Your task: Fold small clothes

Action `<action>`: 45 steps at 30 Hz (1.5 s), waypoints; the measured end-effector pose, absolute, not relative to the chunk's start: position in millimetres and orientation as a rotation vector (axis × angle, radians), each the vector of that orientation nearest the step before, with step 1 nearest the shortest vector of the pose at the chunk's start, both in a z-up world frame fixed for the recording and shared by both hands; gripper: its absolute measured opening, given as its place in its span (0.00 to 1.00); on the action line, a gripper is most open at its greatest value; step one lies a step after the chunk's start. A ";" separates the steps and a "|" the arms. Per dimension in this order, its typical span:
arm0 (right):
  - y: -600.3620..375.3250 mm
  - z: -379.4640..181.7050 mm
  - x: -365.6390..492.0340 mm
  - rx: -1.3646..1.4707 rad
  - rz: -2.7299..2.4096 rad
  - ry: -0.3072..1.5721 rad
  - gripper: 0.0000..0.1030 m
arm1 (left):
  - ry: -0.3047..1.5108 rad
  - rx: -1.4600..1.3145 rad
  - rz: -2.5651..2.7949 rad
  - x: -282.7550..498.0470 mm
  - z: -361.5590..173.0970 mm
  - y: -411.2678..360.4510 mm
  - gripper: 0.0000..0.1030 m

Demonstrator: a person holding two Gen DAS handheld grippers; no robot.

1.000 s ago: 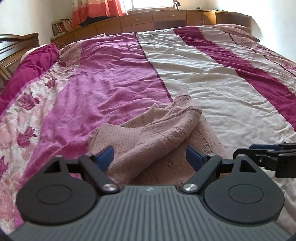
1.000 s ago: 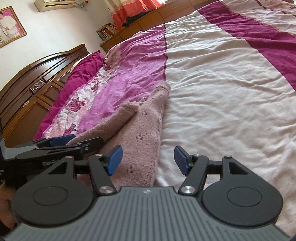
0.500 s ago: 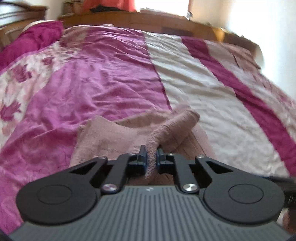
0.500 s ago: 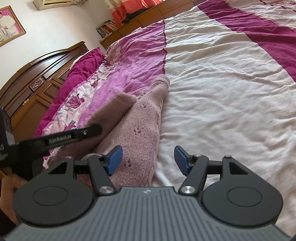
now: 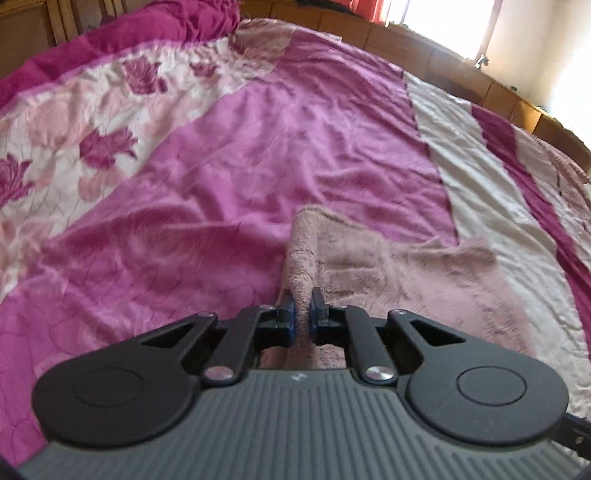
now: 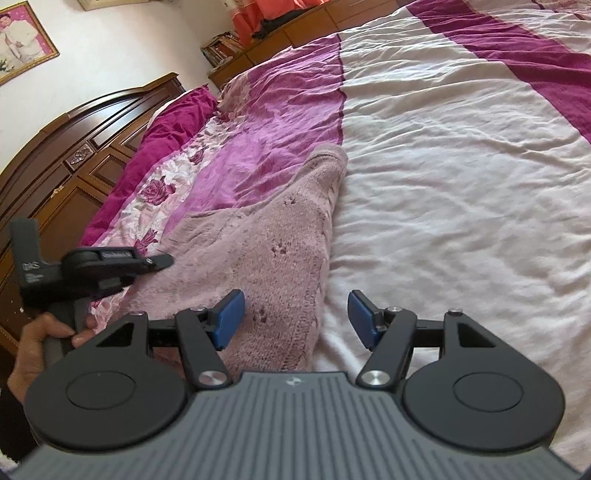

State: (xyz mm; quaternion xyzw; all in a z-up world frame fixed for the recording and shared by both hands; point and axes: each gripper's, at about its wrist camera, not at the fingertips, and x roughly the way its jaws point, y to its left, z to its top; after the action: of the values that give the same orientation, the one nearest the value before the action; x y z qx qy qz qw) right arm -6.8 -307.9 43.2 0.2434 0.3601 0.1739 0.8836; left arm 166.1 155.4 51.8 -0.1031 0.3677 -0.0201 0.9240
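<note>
A dusty-pink knitted garment [image 5: 399, 266] lies spread on the bed. My left gripper [image 5: 301, 317] is shut on a fold of its left edge, and the pinched cloth stands up as a narrow ridge [image 5: 301, 254] ahead of the blue pads. In the right wrist view the same garment [image 6: 258, 254] stretches from the near edge toward the middle of the bed. My right gripper [image 6: 295, 319] stands open over the garment's near right edge, nothing pressed between its blue pads. The left gripper [image 6: 162, 260] shows at the left of that view, held by a hand [image 6: 40, 343].
The bed cover [image 5: 229, 155] has magenta, floral and cream stripes [image 6: 461, 177]. A dark wooden headboard [image 6: 66, 155] runs along the left. Wooden cabinets [image 6: 306, 29] with books and orange curtains stand behind the bed. A framed picture [image 6: 22, 40] hangs on the wall.
My left gripper shut on the garment's folded part, then carried it leftward while rolling, so the fold is pulled out and the garment lies flatter. The right gripper has stayed put.
</note>
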 end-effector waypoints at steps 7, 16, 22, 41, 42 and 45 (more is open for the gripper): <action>-296.3 43.9 -4.1 0.486 0.397 0.747 0.67 | 0.776 -0.240 -0.030 157.8 52.1 158.2 0.14; -284.9 43.8 3.4 0.476 0.410 0.743 0.67 | 0.836 -0.247 -0.113 125.5 60.2 157.8 0.54; -274.1 53.2 2.7 0.452 0.449 0.740 0.69 | 0.828 -0.185 -0.083 110.7 49.0 162.4 0.56; -301.6 52.9 22.5 0.653 0.478 0.775 0.86 | 0.902 -0.321 -0.042 119.3 50.6 175.5 0.71; -304.2 51.6 26.4 0.670 0.476 0.780 0.86 | 0.904 -0.325 -0.040 120.3 50.3 175.6 0.71; -306.5 47.5 37.1 0.689 0.478 0.795 0.87 | 0.913 -0.327 -0.036 123.5 49.3 175.4 0.73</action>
State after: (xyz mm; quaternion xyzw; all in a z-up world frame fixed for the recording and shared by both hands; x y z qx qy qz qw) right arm 37.1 -306.5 47.5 0.3257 0.3759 0.2260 0.8376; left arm 123.5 175.4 49.3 -0.1574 0.4386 -0.0173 0.8846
